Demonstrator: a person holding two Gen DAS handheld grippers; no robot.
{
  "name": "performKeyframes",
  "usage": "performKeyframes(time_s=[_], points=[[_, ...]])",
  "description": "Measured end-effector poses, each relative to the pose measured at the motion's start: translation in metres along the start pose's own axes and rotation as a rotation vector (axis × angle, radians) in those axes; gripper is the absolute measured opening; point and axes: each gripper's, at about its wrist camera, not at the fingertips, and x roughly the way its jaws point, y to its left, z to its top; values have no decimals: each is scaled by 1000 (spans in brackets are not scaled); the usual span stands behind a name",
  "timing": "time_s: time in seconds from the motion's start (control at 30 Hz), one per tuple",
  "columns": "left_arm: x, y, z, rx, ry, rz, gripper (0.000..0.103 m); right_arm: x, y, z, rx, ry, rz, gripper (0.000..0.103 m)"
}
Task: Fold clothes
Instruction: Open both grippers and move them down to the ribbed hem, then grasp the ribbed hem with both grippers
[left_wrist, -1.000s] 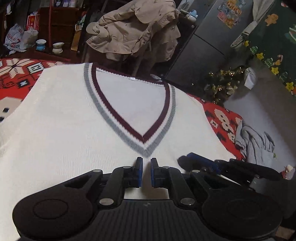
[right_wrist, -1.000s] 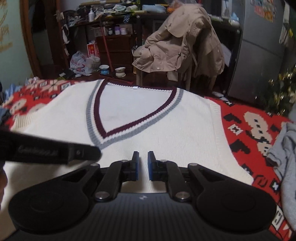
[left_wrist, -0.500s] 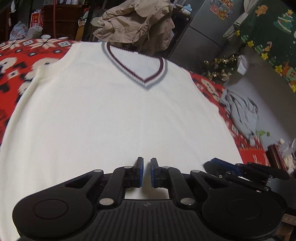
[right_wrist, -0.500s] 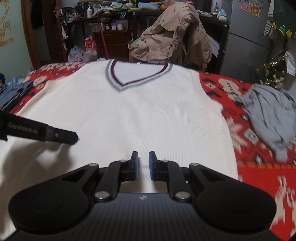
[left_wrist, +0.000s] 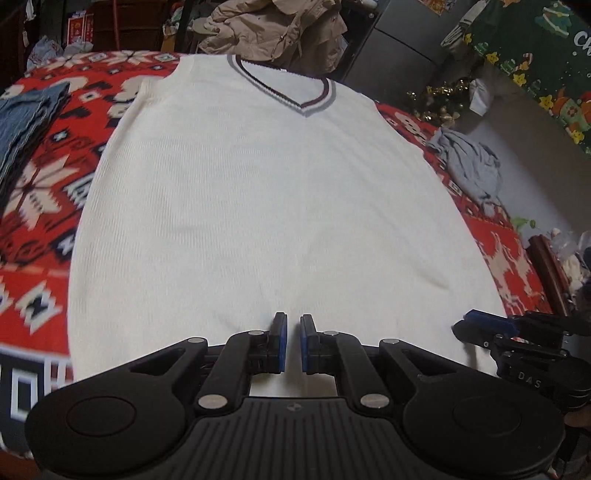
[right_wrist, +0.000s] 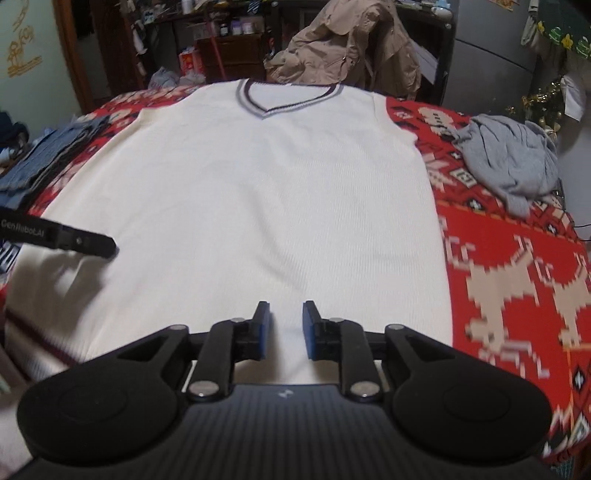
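Across a red patterned blanket (right_wrist: 517, 266) lies a cream V-neck sweater vest (right_wrist: 251, 192), spread flat, front up, neckline at the far end. Collar trim (left_wrist: 295, 101) striped maroon and grey. Hem at the near end, under both tools.

Left gripper (left_wrist: 292, 343): blue-padded fingers a narrow gap apart, nothing between them, poised over the hem near its middle; contact with the knit cannot be told. In the right wrist view its black finger reaches in from the left edge (right_wrist: 74, 240), casting a shadow on the vest.

Right gripper (right_wrist: 284, 330): fingers parted somewhat wider, empty, over the hem near the vest's right side. From the left wrist view it shows at the lower right (left_wrist: 476, 326), at the vest's bottom corner.

Crumpled grey garment (right_wrist: 513, 158) on the blanket to the right of the vest, apart from it. Folded denim (right_wrist: 48, 158) at the left, just beside the vest. Tan jacket (right_wrist: 347, 48) draped on furniture beyond the collar.
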Motion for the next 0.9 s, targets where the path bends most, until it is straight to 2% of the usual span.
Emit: performKeyframes(time_s=[0.1,0.23,0.43,0.57,0.7,0.77,0.83,0.9], points=[[-14,5,-14,-11,4,-11,8,-16,-1,-15,4,16,12,21],[-27,11,-30,-12,15,10,7,-37,-2,-36,9,37,29,21],[-51,26,-52,-52,9,9,7,-63,-10,-56,33,33,17,21],[-68,46,-67,-119,-4,8,8,-80,-35,-74,127,22,8,30],[-85,77,-83,-258,-29,-33,15,-88,-72,-91,284,19,20,31],[-91,93,-88,-328,-45,-85,18,-90,-85,-97,345,2,52,36],[-92,105,-93,-401,-52,-177,34,-89,-96,-102,408,-10,110,39],[-89,117,-98,-479,-51,-267,39,-82,-104,-107,476,-14,167,39]])
